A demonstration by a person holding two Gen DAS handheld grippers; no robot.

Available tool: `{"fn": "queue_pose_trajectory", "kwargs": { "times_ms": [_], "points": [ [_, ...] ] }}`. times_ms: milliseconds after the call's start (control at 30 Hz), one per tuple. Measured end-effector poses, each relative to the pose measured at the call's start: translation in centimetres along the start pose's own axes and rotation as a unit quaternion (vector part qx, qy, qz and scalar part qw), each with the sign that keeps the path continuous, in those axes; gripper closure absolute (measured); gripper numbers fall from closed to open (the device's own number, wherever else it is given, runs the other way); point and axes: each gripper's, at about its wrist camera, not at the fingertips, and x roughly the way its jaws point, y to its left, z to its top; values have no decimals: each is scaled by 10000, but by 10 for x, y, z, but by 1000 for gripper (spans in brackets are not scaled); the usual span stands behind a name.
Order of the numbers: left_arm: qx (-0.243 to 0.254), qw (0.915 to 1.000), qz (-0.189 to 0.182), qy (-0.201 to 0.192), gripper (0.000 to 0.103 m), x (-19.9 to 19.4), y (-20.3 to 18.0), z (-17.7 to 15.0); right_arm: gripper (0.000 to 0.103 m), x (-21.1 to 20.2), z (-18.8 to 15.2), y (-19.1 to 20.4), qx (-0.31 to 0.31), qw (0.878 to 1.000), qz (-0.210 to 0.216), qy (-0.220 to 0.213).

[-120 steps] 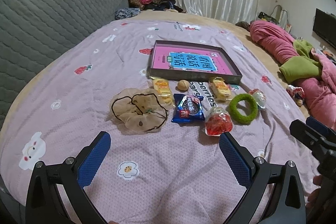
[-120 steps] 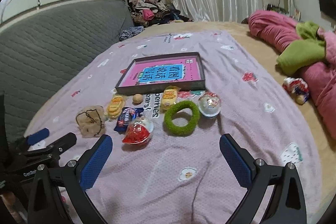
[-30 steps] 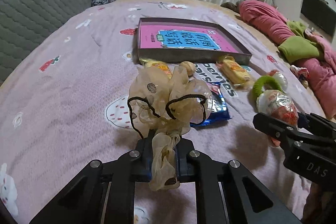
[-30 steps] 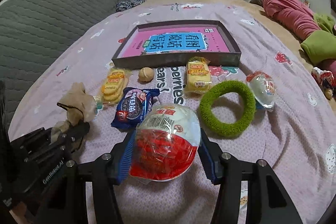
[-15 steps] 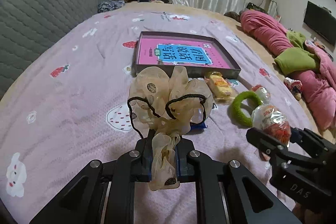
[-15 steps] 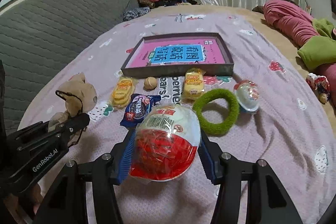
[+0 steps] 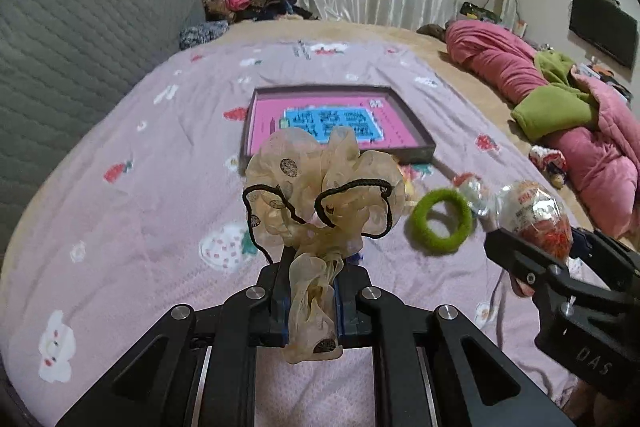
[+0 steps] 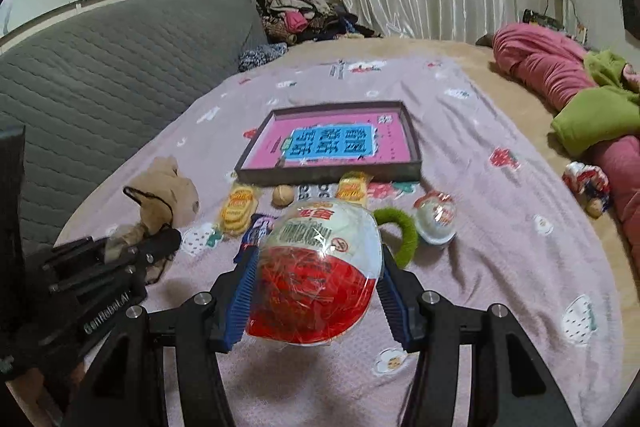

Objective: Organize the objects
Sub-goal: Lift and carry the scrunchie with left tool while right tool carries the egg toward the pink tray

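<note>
The left tool (image 7: 308,291) is clamped on a beige scrunchie (image 7: 320,195), frills fanning forward. The right tool (image 8: 316,291) grips a red-and-white egg (image 8: 316,267), long axis pointing ahead toward the box (image 8: 332,147).

1. We read "DAS" in pale letters on the black body of the right gripper (image 7: 548,247), seen from the left wrist view.
2. We read "GenRobot.AI" on the black body of the left gripper (image 8: 160,239), seen from the right wrist view.
3. We see large dark characters on the blue panel inside the pink-lined tray (image 8: 412,147), too blurred for us to read.
4. We make out what seem to be letters printed on the bedspread (image 8: 520,267) just below the tray, mostly covered.
</note>
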Motion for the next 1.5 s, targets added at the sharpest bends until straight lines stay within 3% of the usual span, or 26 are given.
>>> {"fn": "queue_pose_trajectory", "kwargs": {
  "times_ms": [200, 600, 1033, 1500],
  "points": [
    [141, 9996, 54, -229, 88, -14, -7, 25, 47, -15, 17, -3, 28, 9997, 101, -211],
    [110, 9995, 104, -281, 88, -11, -6, 49, 47, -17, 43, -5, -152, 9990, 86, -416],
    [230, 9987, 100, -443, 87, -7, -14, 95, 47, -21, 86, -9, -483, 9967, -128, -646],
    [193, 9993, -120, -296, 87, 30, -11, 160, 47, 4, 153, -14, -590, 9948, -86, -822]
  ]
}}
